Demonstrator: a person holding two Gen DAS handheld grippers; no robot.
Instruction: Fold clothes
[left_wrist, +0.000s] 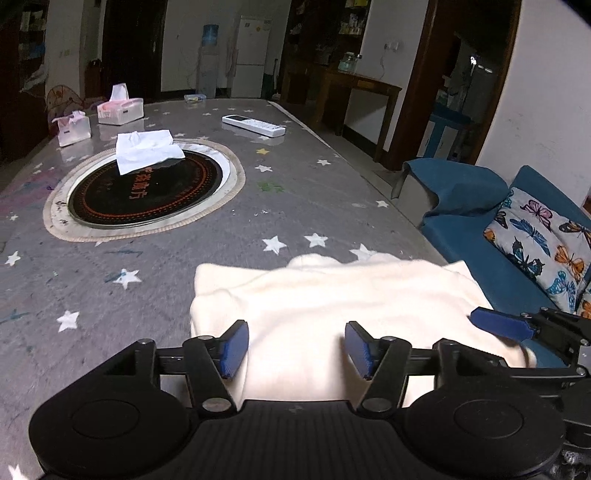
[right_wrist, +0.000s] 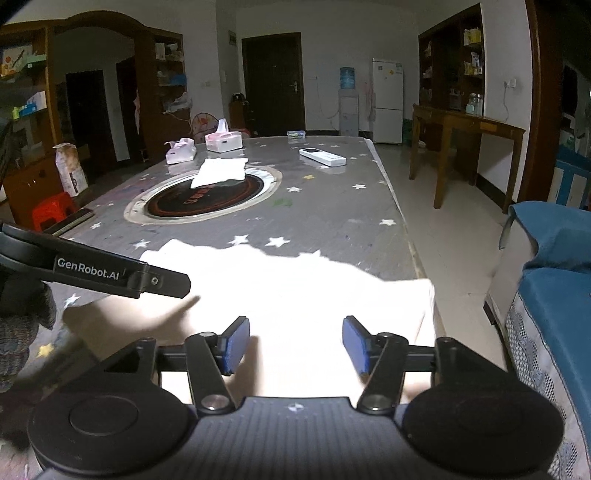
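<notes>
Left gripper (left_wrist: 296, 349) and right gripper (right_wrist: 295, 345) both half open, empty, above folded cream garment (left_wrist: 332, 295) at lower centre on starred tabletop (left_wrist: 221, 221). Next: lift clear without snagging cloth, then press fold flat.

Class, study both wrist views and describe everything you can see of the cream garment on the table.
The cream garment looks like soft, thick knit or fleece, plain and unpatterned. It lies folded into a roughly rectangular bundle with rounded, layered edges, flat on the near end of the star-printed table cover, close to the edge beside the blue sofa. The left tongs and right tongs hang open over it, pads not pressing the cloth.
</notes>
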